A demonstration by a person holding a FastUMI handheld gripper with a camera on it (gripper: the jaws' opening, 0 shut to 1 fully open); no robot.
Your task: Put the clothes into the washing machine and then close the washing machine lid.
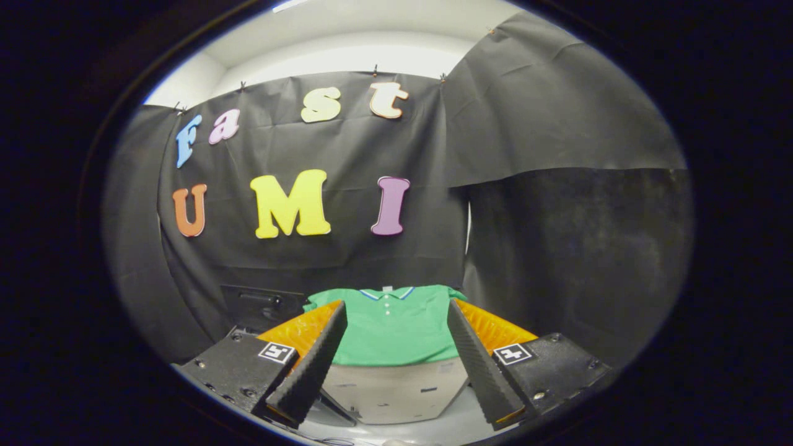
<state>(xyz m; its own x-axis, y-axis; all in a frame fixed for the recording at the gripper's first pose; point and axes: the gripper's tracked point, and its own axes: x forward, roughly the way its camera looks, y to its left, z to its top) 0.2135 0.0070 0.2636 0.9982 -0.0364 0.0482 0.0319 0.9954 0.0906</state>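
Green polo shirt: lies flat and spread out on a pale box-like surface, collar at the far end towards the booth wall, at twelve o'clock from the gripper.
Collar: light with a blue edge, a short row of buttons below it.
Gripper: fingers spread wide apart, holding nothing; the shirt shows in the gap between them and just beyond, untouched.
Dark object: at ten o'clock from the shirt, low against the wall; what it is cannot be told.
Wall: black cloth behind the shirt.
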